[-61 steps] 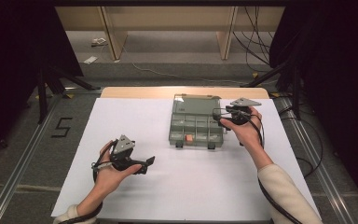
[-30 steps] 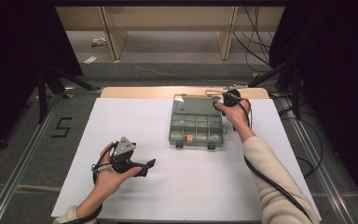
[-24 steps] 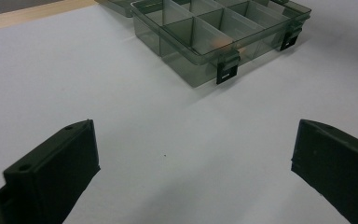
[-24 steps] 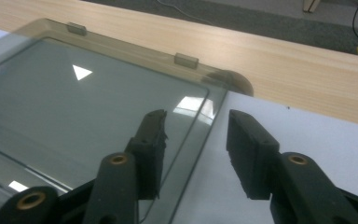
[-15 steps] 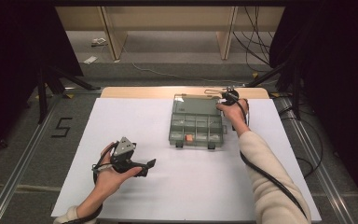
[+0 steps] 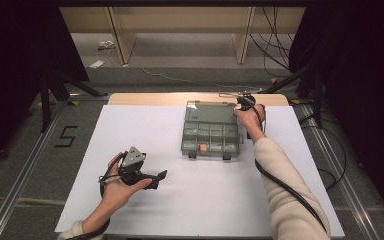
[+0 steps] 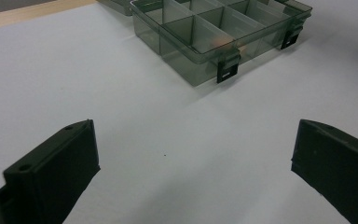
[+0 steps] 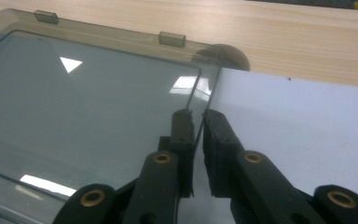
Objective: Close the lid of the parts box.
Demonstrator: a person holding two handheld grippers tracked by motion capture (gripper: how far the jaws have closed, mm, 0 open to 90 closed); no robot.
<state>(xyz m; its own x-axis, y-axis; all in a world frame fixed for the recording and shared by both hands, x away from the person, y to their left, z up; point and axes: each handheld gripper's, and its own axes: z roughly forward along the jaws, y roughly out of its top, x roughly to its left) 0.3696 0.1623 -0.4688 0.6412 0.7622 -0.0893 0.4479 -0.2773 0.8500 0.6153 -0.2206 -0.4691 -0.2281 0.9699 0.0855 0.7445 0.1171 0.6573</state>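
A smoky see-through compartment box [image 6: 211, 137] stands open on the white sheet [image 6: 130, 125], its lid [image 6: 211, 112] folded back flat. One front compartment holds a small orange piece [image 6: 202, 147]. My right gripper [image 6: 241, 103] is at the lid's far right corner. Its jaws have just been closing, and in the right gripper view the right gripper [image 8: 196, 122] pinches the right edge of the lid [image 8: 88, 102]. My left gripper [image 6: 161, 178] rests on the sheet at the near left, open and empty. In its own view the left gripper [image 7: 193, 140] faces the box [image 7: 205, 32].
A strip of bare wooden tabletop [image 6: 145, 98] runs behind the sheet. Black cables [image 6: 280, 45] hang at the far right, and a cable [image 6: 300, 200] trails past the right sleeve. Dark stands flank the table.
The right hand went from the box's right side to the lid's far right corner, and its jaws came together on the lid's edge. The left hand stayed put.
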